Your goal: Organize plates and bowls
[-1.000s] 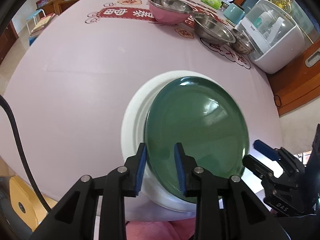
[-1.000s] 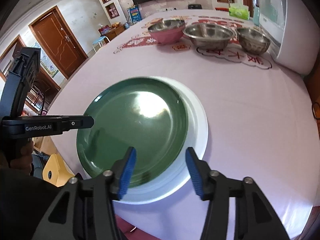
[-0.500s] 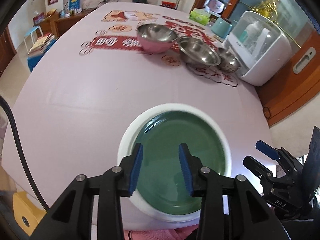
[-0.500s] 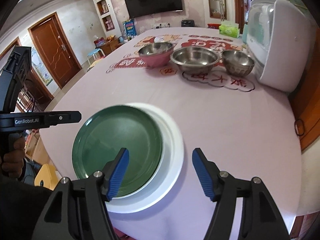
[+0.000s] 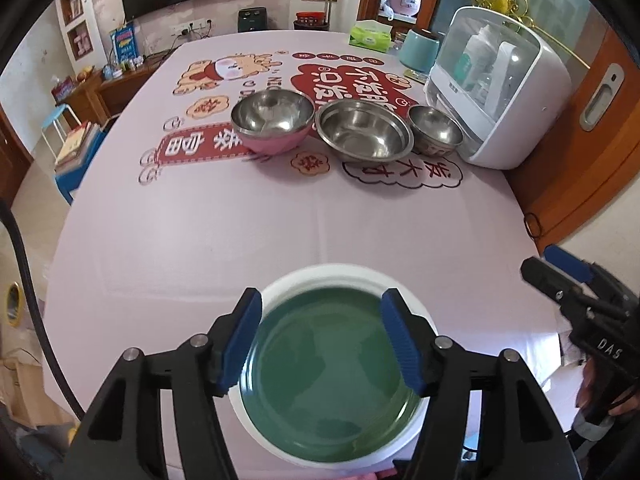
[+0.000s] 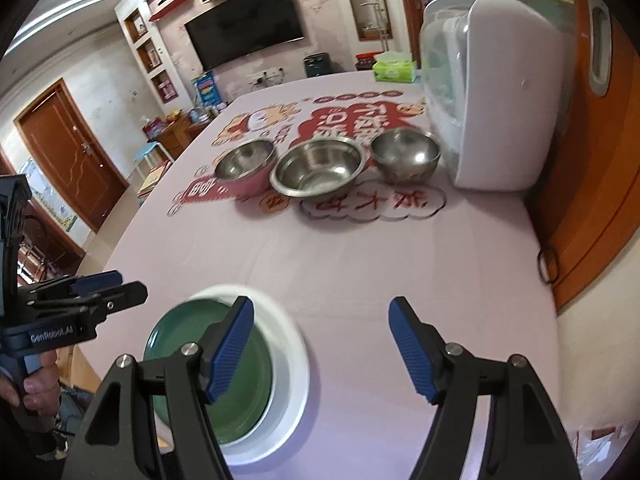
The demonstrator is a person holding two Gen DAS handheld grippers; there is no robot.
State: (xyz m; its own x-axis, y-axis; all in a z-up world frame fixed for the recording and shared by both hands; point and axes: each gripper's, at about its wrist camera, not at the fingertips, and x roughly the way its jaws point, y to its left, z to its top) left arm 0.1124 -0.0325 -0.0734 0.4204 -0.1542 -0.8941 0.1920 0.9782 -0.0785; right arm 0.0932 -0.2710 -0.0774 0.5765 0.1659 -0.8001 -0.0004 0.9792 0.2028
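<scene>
- The table [image 5: 280, 240] under its pink printed cloth carries everything: one plate stack at the near edge, three bowls in a row far across it, well apart from the plates.
- The white plate [image 5: 336, 274] sits lowest, with the green plate [image 5: 328, 372] resting inside it, so the plate half of the job looks done.
- The steel bowl [image 5: 362, 134], the pink bowl [image 5: 274, 124] and the small steel bowl [image 5: 436, 130] stand side by side, un-nested; stacking them appears to be what is left.
- The left gripper [image 5: 322, 344] hangs above the green plate, its jaws just widened and nothing between the pads.
- The right gripper [image 6: 322, 354] is parted wide too, empty, over bare cloth beside the plates.
- Only the right view shows a hand [image 6: 34, 384] on the left tool's handle, and the door; only the left view shows the whole plate stack.
</scene>
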